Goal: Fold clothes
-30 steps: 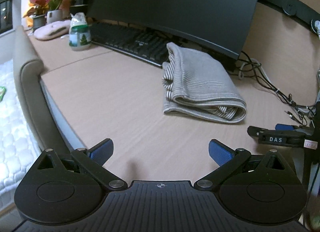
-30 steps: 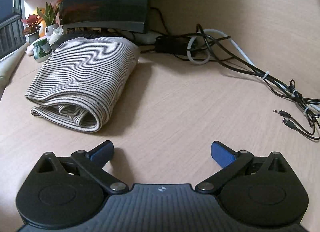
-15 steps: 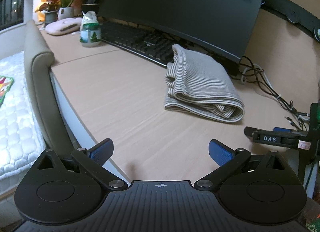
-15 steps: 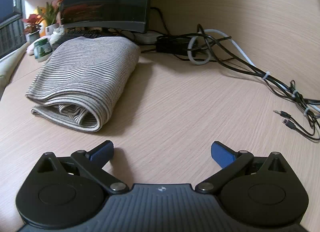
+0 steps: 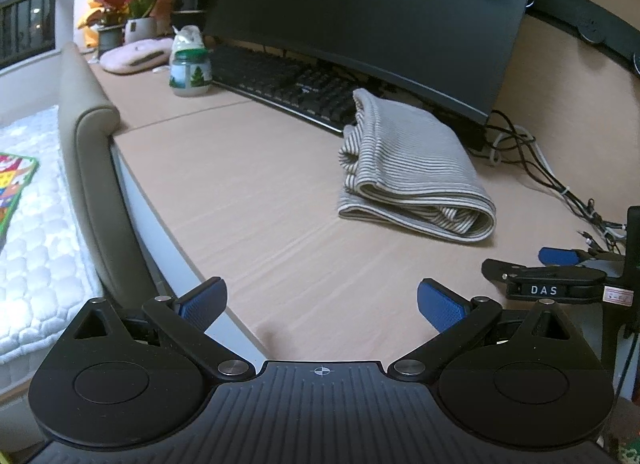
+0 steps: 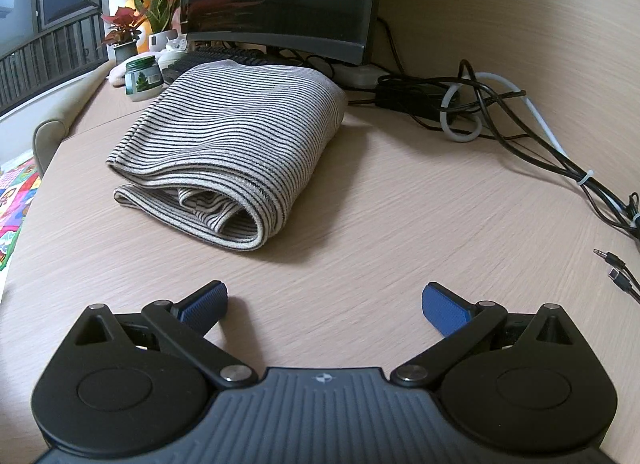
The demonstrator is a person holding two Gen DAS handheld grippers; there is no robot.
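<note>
A grey striped garment point(image 5: 412, 167) lies folded in a thick bundle on the wooden desk point(image 5: 260, 199), in front of the monitor. It also shows in the right wrist view point(image 6: 236, 143), ahead and left. My left gripper point(image 5: 320, 302) is open and empty, over the desk's near edge, well short of the garment. My right gripper point(image 6: 324, 304) is open and empty, low over the desk, a short way before the bundle's rolled end. The right gripper also shows at the right edge of the left wrist view point(image 5: 560, 270).
A monitor point(image 5: 372, 19) and black keyboard point(image 5: 288, 83) stand behind the garment. A jar point(image 5: 190, 73), potted plants point(image 5: 140, 11) and a pink object sit at the far left. Tangled cables point(image 6: 500, 111) run along the right. A padded chair arm point(image 5: 96, 167) and bed lie left of the desk.
My left gripper has drawn back and up, so the garment looks smaller and the desk edge and bed show more. My right gripper has lifted slightly. Both stay open.
</note>
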